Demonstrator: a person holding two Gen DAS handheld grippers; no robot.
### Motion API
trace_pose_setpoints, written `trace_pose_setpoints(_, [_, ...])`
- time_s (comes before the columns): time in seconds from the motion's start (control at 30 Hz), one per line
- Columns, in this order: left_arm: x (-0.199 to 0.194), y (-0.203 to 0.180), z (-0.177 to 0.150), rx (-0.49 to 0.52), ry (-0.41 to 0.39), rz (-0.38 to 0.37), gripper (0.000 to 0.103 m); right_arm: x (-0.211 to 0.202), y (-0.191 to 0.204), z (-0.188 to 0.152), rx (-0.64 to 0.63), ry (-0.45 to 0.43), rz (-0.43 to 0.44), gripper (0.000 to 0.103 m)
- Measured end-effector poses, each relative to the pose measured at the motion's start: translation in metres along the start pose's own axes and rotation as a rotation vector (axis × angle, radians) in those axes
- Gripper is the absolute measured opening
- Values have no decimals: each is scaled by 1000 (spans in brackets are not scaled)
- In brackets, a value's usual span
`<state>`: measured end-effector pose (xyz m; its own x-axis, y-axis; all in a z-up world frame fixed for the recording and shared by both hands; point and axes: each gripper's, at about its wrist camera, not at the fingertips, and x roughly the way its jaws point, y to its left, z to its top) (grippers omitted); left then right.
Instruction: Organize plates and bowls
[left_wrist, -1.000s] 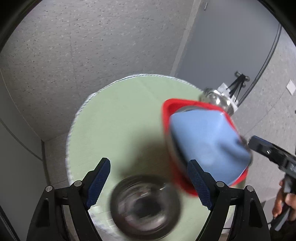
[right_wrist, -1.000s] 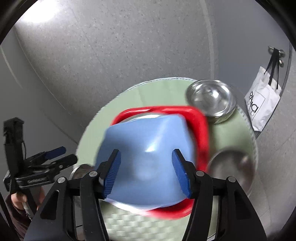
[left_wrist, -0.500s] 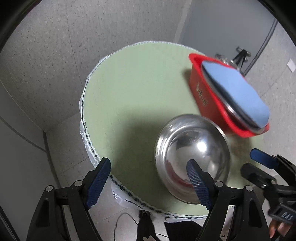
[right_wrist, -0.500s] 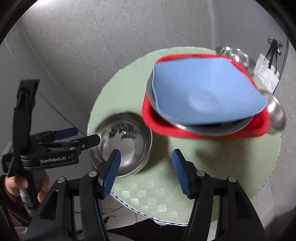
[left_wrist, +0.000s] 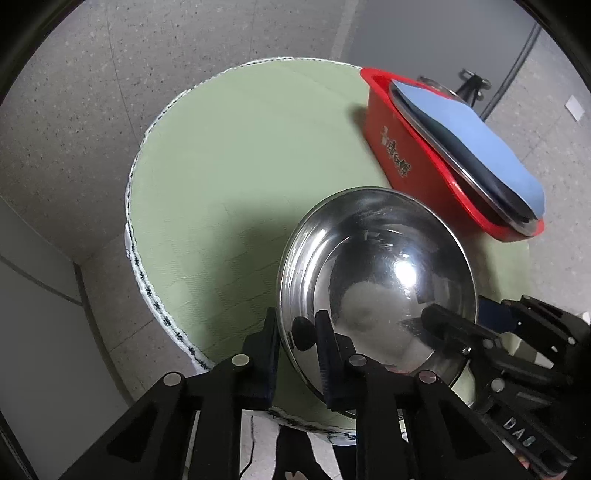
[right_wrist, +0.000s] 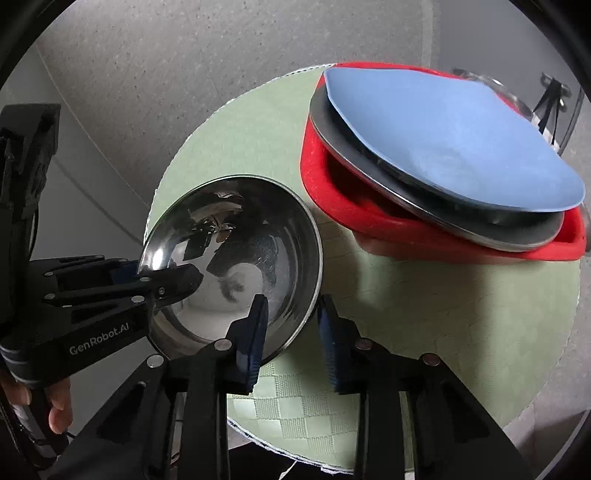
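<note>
Two tongs pinch one steel bowl (left_wrist: 376, 280) by its rim, left tongs (left_wrist: 295, 343) and right tongs (right_wrist: 290, 325) on opposite sides; round, mouth upward, slightly tilted, it sits over the green table (left_wrist: 236, 155) beside the red basket (right_wrist: 369, 218)

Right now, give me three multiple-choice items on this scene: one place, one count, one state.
1. The blue plate sits: A on the cloth; B on the steel plate in the red bin; C in the bowl.
2. Grippers at the steel bowl rim: A none; B one; C two.
3. The steel bowl is: A upside down; B upright, empty; C upright, full.
B: the blue plate tops the steel plate inside the red bin.
C: the left gripper and the right gripper each straddle the rim.
B: its bare inside faces up.
</note>
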<state>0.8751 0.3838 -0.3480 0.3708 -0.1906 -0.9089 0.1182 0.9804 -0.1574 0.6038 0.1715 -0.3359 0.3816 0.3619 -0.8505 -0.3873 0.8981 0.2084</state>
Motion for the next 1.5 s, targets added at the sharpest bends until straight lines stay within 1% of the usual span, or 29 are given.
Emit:
trace_pose_setpoints(0.03, [-1,2,-1,-3,-7,2,13,-1,-1,0,3,0,6,26])
trace_pose_setpoints(0.1, [-7,7,-3,-16,-20,-3,13,-4,-3,-1,6,-3,21,20])
trace_pose_setpoints(0.17, [-18,12,-7,-24,-48,-1,13,-10,-2,-2,2,-6,35,19])
trace_pose_setpoints(0.27, [-46,19,-8,-42,-103,15,13,-26,8,-2,-23,-26,69,19])
trace_pose_setpoints(0.37, [-84,22,-5,-60,-184,17,13,-49,14,6,-52,-66,117,19])
trace_pose_setpoints(0.43, [-108,16,3,-61,-234,19,13,-70,15,16,-65,-102,158,19])
trace_pose_setpoints(0.5, [-128,2,15,-43,-286,25,13,-91,12,29,-78,-142,179,20])
trace_pose_setpoints(0.57, [-138,-12,29,-30,-314,27,13,-107,7,41,-82,-171,185,20])
trace_pose_setpoints(0.6, [-141,-23,41,-29,-331,11,13,-115,2,50,-76,-191,194,20])
trace_pose_setpoints(0.63, [-143,-32,50,-23,-339,-4,13,-122,-7,55,-70,-203,201,20])
trace_pose_setpoints(0.73, [-145,-72,81,27,-366,-21,13,-142,-35,76,-55,-239,187,20])
trace_pose_setpoints(0.83, [-142,-119,117,77,-386,-45,13,-159,-88,98,-21,-264,179,20])
trace_pose_setpoints(0.9, [-134,-152,148,102,-385,-69,13,-165,-116,115,-5,-282,168,20])
trace_pose_setpoints(0.93, [-129,-162,159,106,-381,-70,13,-167,-132,123,-2,-292,161,20])
trace_pose_setpoints(1.0, [-111,-190,189,115,-365,-60,13,-172,-167,143,5,-303,150,20])
trace_pose_setpoints(1.1, [-75,-219,231,138,-339,-34,13,-162,-211,172,4,-289,122,20])
trace_pose_setpoints(1.17, [-39,-236,258,137,-289,-35,13,-147,-238,188,6,-258,111,20])
trace_pose_setpoints(1.2, [-20,-240,277,132,-262,-36,13,-132,-257,198,17,-237,111,20])
trace_pose_setpoints(1.3, [34,-254,313,134,-185,8,13,-98,-291,218,34,-173,112,20])
trace_pose_setpoints(1.4, [86,-265,334,127,-96,51,14,-63,-315,224,44,-115,97,20])
trace_pose_setpoints(1.5, [125,-272,351,109,-22,63,15,-33,-336,226,64,-51,111,20])
